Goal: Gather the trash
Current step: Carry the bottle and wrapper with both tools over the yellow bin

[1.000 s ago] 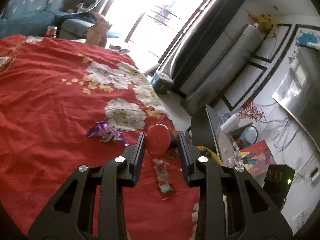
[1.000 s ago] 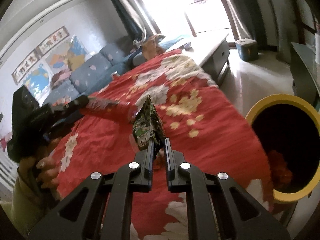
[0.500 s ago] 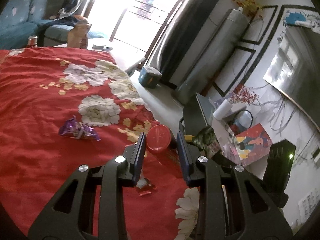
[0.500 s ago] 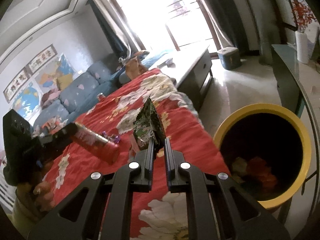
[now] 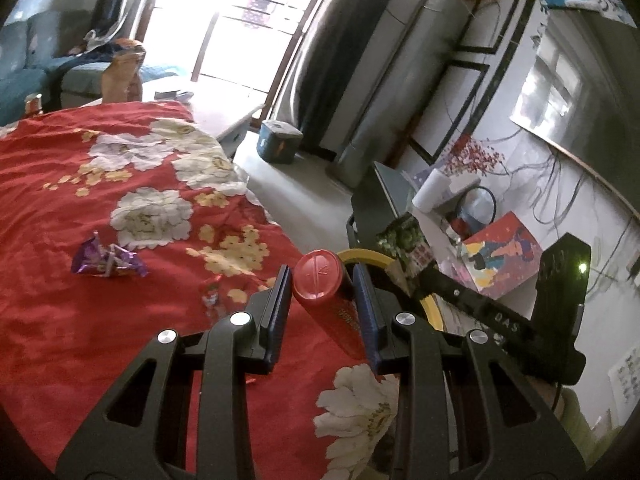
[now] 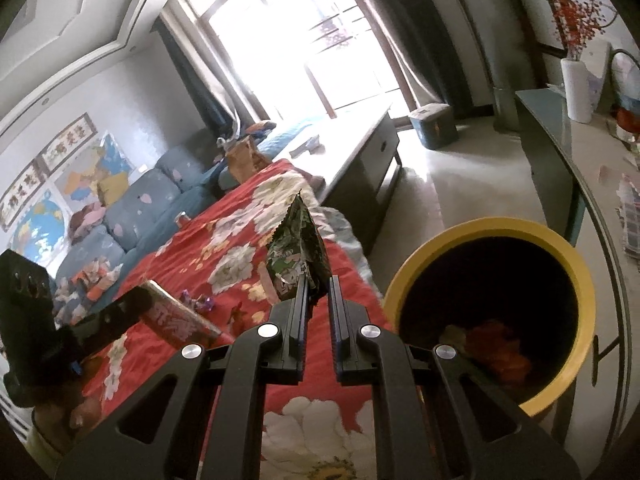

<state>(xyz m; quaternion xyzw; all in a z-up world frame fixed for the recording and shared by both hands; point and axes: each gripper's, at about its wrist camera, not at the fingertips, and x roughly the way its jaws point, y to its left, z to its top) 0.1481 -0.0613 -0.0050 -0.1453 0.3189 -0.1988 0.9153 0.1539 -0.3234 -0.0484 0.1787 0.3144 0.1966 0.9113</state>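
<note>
Bright window [image 6: 316, 40], dark curtains [image 5: 316, 72], blue sofa [image 6: 140, 216].

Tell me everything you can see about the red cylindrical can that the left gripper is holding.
The red cylindrical can looks like a slim metal or card tube with a glossy red body, gold print along its side and a round red plastic-looking lid with moulded marks. It is clamped between the pads of the left gripper, lid end pointing forward, tilted, lifted above the red flowered cloth. Only the pads touch it. The yellow-rimmed bin lies just beyond.
</note>
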